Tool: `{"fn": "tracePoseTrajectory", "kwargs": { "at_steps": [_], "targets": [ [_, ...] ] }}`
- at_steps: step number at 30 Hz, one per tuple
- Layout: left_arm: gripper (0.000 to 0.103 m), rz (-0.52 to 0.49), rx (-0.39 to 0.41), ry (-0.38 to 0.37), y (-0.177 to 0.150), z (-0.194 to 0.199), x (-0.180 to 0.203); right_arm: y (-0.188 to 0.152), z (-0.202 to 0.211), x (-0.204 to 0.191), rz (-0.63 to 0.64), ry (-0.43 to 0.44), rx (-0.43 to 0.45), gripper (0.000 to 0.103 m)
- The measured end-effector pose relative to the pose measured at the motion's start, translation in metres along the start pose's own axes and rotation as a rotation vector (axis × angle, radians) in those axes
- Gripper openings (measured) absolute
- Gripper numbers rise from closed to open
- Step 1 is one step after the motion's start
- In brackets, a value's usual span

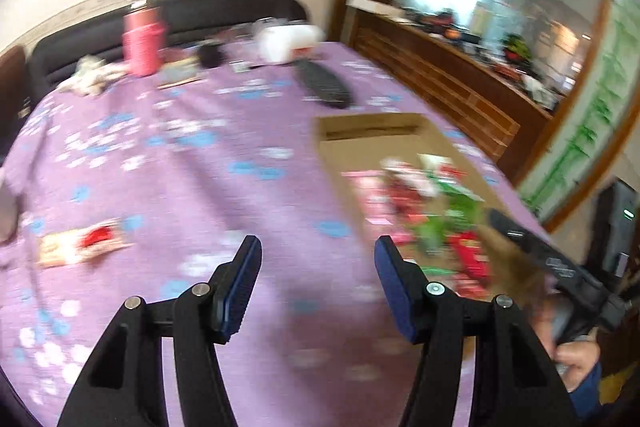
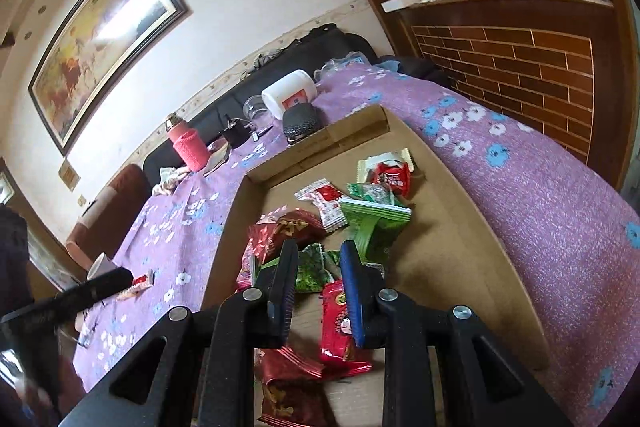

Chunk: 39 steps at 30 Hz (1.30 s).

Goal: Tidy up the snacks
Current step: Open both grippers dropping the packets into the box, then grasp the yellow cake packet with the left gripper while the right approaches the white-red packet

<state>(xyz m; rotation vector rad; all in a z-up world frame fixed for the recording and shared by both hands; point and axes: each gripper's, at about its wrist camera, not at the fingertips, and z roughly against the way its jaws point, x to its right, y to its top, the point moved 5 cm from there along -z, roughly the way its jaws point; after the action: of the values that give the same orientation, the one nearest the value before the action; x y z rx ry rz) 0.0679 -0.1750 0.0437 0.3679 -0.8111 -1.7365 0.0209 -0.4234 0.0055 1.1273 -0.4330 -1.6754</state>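
Note:
My left gripper (image 1: pixel 318 243) stands open over the purple flowered tablecloth (image 1: pixel 192 163), with nothing between its blue pads. A lone red-and-cream snack packet (image 1: pixel 84 243) lies on the cloth to its left. To its right is a flat cardboard box (image 1: pixel 400 147), blurred, holding red and green packets. In the right wrist view my right gripper (image 2: pixel 319 245) hovers over that box (image 2: pixel 448 235), jaws nearly together and gripping nothing. Below it lie several packets, among them a green one (image 2: pixel 376 223) and a red one (image 2: pixel 340 327). The lone packet (image 2: pixel 138 287) shows beside the left gripper's finger (image 2: pixel 100 283).
At the table's far end stand a pink bottle (image 1: pixel 142 43), a white tub on its side (image 1: pixel 288 41), a black oval case (image 1: pixel 324 85) and crumpled cloth (image 1: pixel 90 75). A dark sofa runs behind. A wooden sideboard (image 2: pixel 512 67) stands to the right.

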Motion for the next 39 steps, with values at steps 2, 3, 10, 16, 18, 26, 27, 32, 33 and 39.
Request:
{"fn": "tracePoseTrajectory", "kwargs": {
  "at_steps": [2, 3, 10, 16, 18, 26, 27, 32, 33, 39],
  "targets": [
    [0.058, 0.059, -0.022, 0.048, 0.001, 0.001, -0.041, -0.001, -0.001, -0.004, 0.019, -0.002, -0.004, 0.024],
    [0.058, 0.094, -0.034, 0.072, 0.001, 0.002, -0.062, -0.001, 0.000, -0.006, 0.032, -0.005, -0.008, 0.024],
    [0.058, 0.208, -0.042, 0.193, 0.005, 0.009, -0.167, -0.007, 0.008, -0.041, 0.125, 0.066, -0.076, 0.024],
    [0.058, 0.272, -0.118, 0.201, 0.014, -0.022, -0.231, -0.011, 0.012, -0.068, 0.153, 0.118, -0.104, 0.024],
    [0.058, 0.286, -0.140, 0.195, 0.015, -0.035, -0.245, -0.014, 0.011, -0.074, 0.162, 0.122, -0.113, 0.024],
    [0.058, 0.323, -0.211, 0.062, -0.008, -0.034, -0.241, -0.023, 0.005, -0.094, 0.200, 0.145, -0.154, 0.024],
    [0.058, 0.309, -0.231, 0.040, -0.014, -0.032, -0.233, -0.024, 0.003, -0.097, 0.205, 0.147, -0.160, 0.024],
    [0.067, 0.111, -0.275, -0.001, -0.051, -0.010, -0.178, -0.030, -0.008, -0.117, 0.227, 0.186, -0.207, 0.024],
    [0.068, 0.083, -0.267, 0.035, -0.055, -0.006, -0.174, -0.031, -0.011, -0.122, 0.238, 0.189, -0.215, 0.024],
    [0.068, 0.057, -0.215, 0.239, -0.057, -0.009, -0.170, -0.035, -0.035, -0.169, 0.284, 0.210, -0.282, 0.024]
  ]
}}
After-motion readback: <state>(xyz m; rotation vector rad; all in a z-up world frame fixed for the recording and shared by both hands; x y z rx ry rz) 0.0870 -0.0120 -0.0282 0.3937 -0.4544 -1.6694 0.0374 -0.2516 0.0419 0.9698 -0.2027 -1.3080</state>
